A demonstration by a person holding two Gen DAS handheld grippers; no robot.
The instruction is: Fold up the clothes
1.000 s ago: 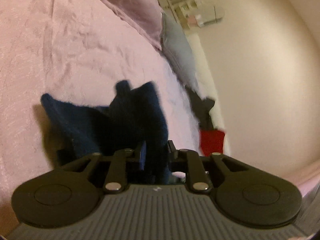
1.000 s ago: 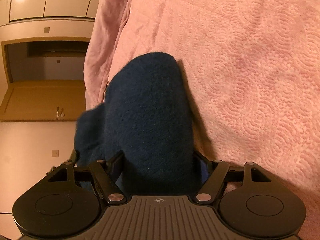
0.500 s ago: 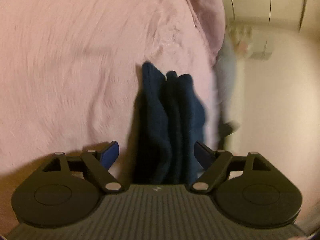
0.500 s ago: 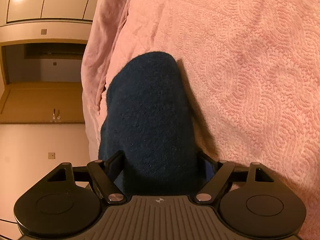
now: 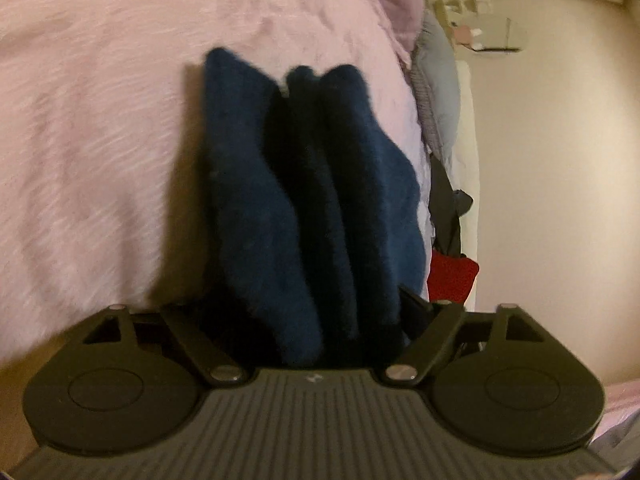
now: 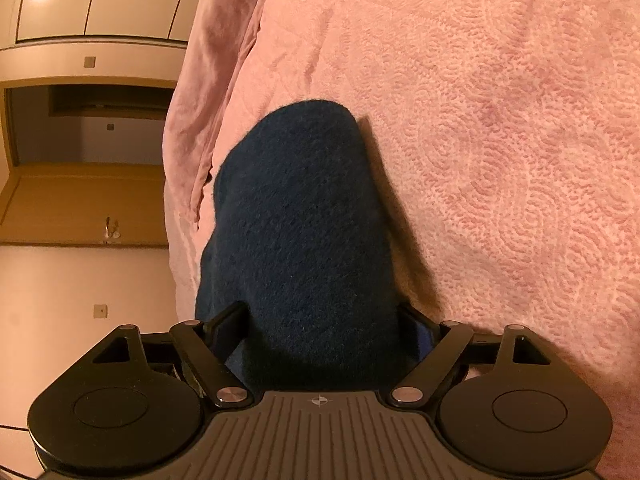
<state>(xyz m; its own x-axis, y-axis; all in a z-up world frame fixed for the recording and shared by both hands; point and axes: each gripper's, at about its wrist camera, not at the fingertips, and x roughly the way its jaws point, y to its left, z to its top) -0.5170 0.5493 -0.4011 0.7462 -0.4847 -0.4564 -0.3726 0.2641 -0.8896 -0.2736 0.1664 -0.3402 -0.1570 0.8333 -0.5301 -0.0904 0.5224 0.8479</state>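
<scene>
Left gripper [image 5: 308, 312]: fingers spread wide apart, with the dark blue fleece garment [image 5: 304, 200] filling the gap between them in three upright folds. Right finger [image 5: 414, 310] visible just beside the outermost fold; left finger hidden behind the fabric and its shadow, so contact on that side impossible to tell. Not pressed together on the cloth in any visible way. Beyond the fingers, garment resting on the pink bedspread [image 5: 100, 120], a little blurred in this view. To the right of the fingers, past the bed edge: a grey pillow [image 5: 440, 92], some dark clothing [image 5: 450, 212] and a red piece of cloth [image 5: 452, 276], near a pale wall. Right gripper [image 6: 320, 332]: fingers also held apart, one on each side of the same dark blue fleece garment [image 6: 300, 220], here seen as one broad rounded fold rising straight ahead between them. Left finger [image 6: 228, 330] lying against the fabric; right finger partly covered by it. Pink bedspread [image 6: 500, 140] with a wavy quilted pattern ahead and to the right of the fingers; wooden door [image 6: 80, 200] far to the left.
</scene>
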